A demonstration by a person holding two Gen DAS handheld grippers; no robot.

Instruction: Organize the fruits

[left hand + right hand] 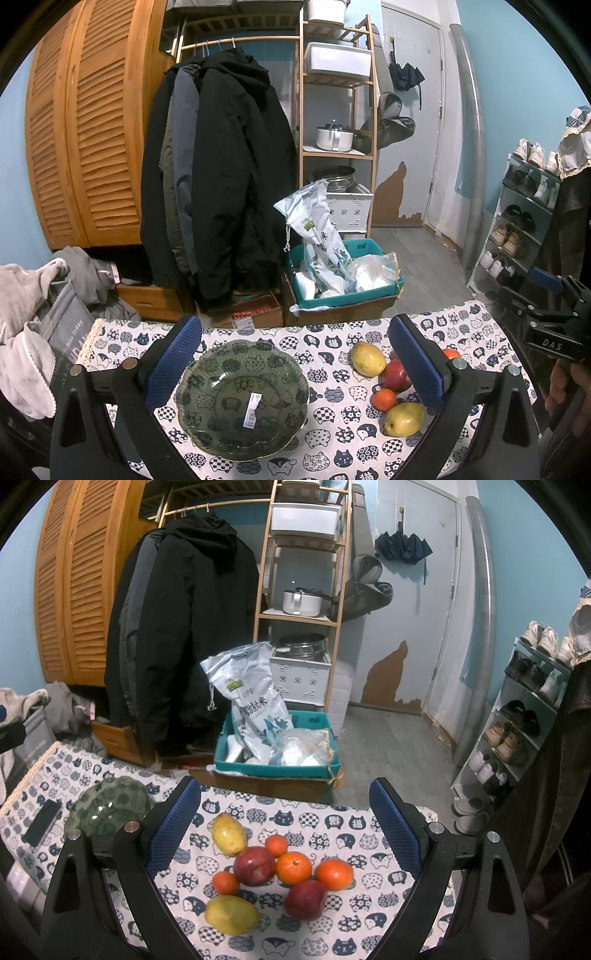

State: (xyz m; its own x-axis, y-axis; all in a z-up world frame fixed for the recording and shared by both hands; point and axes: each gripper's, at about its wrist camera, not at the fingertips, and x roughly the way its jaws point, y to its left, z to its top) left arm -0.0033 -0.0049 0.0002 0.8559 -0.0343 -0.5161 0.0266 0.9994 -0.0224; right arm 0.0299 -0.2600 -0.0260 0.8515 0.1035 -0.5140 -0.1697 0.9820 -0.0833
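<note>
Fruits (273,871) between right gripper's (284,834) spread fingers.

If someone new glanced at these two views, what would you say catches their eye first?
Probably the cluster of fruit on the cat-print tablecloth, framed by the open right gripper: mangoes, red apples and oranges, bunched close together. Next, the empty green glass bowl between the open left gripper's fingers, left of the fruit.
</note>
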